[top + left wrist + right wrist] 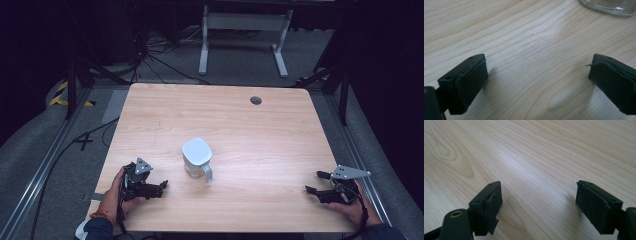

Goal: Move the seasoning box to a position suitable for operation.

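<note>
Wooden table [260, 130] mostly bare, glass jug [197, 158] central, grippers near front corners

I am working in what looks like a lab or recording studio. The light wooden table [220, 120] stands alone on grey carpet [60, 165], ringed by dark curtains. Aluminium rails [45, 165] run along both sides, black cables [150, 55] trail across the floor, and yellow-black hazard tape [60, 95] marks a corner. A white desk frame [245, 35] stands behind.
</note>
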